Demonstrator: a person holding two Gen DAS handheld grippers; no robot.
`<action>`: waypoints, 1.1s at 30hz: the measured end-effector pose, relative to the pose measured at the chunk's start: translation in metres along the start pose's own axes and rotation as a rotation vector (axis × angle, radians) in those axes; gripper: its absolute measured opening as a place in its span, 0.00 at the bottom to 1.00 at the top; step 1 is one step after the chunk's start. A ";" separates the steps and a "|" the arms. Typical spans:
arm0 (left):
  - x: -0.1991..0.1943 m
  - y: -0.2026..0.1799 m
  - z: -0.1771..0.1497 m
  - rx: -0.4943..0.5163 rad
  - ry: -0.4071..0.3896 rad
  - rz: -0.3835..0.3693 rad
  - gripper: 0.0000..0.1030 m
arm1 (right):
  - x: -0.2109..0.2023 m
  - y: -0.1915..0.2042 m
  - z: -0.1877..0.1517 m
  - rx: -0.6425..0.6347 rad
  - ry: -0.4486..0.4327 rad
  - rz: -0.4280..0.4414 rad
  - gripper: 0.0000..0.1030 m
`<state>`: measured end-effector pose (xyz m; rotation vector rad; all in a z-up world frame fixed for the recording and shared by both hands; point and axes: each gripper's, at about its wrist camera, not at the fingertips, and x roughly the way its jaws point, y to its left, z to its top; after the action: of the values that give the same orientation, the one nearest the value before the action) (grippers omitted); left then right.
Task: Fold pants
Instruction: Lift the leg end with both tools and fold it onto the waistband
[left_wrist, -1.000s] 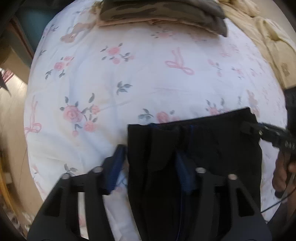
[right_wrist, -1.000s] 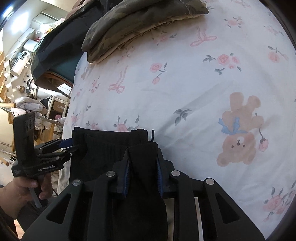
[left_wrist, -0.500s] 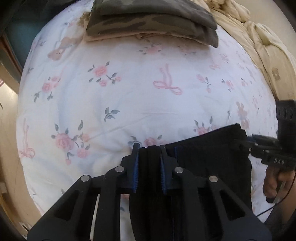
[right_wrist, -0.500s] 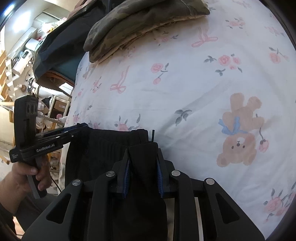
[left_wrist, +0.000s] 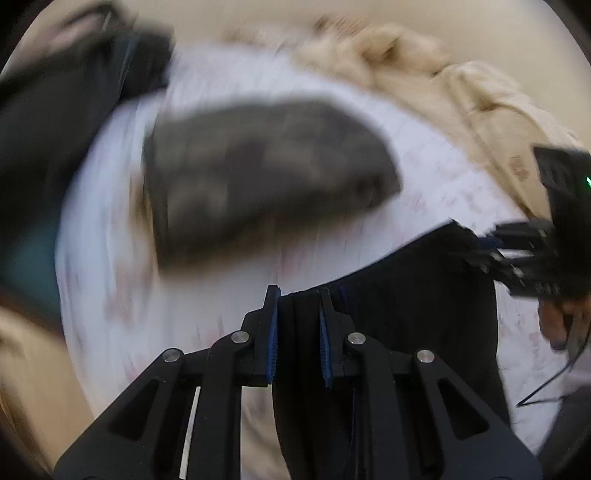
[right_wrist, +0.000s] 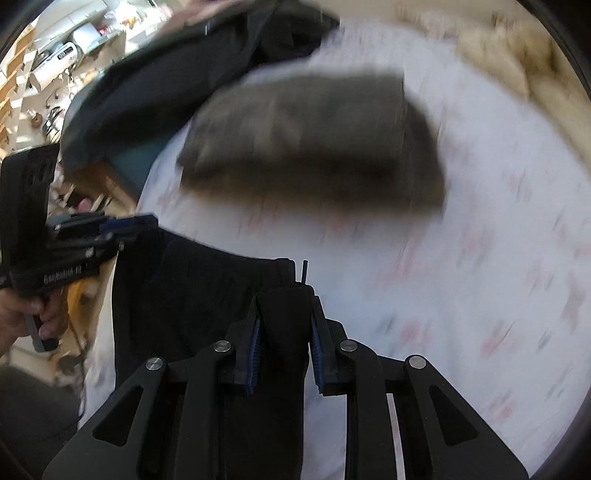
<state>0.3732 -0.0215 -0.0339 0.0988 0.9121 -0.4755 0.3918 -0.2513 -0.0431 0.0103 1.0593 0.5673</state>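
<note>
The left gripper points steeply downward, its blue-padded jaws clamped on a bunched corner of the black pants. The right gripper points down likewise (pads pressed on dark fabric), each held by a bare hand at its grip.

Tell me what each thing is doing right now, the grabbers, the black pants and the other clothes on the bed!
Left gripper: shut on the black pants.
Right gripper: shut on the black pants.
Black pants: top edge pinched at both ends, stretched between the grippers.
Camouflage garment: folded, lying on the bed, blurred.
Floral sheet: spread over the bed.
</note>
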 end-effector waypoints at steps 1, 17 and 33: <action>-0.002 -0.005 -0.001 0.061 -0.046 0.016 0.15 | -0.002 0.002 0.005 -0.006 -0.032 -0.030 0.22; -0.102 -0.083 -0.095 0.412 -0.106 -0.125 0.15 | -0.086 0.053 -0.112 -0.252 -0.118 0.081 0.22; -0.092 -0.150 -0.220 0.714 0.108 -0.004 0.21 | -0.069 0.105 -0.243 -0.391 0.000 -0.042 0.36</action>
<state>0.0977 -0.0611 -0.0799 0.7777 0.8115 -0.7889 0.1207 -0.2551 -0.0798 -0.3542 0.9322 0.7284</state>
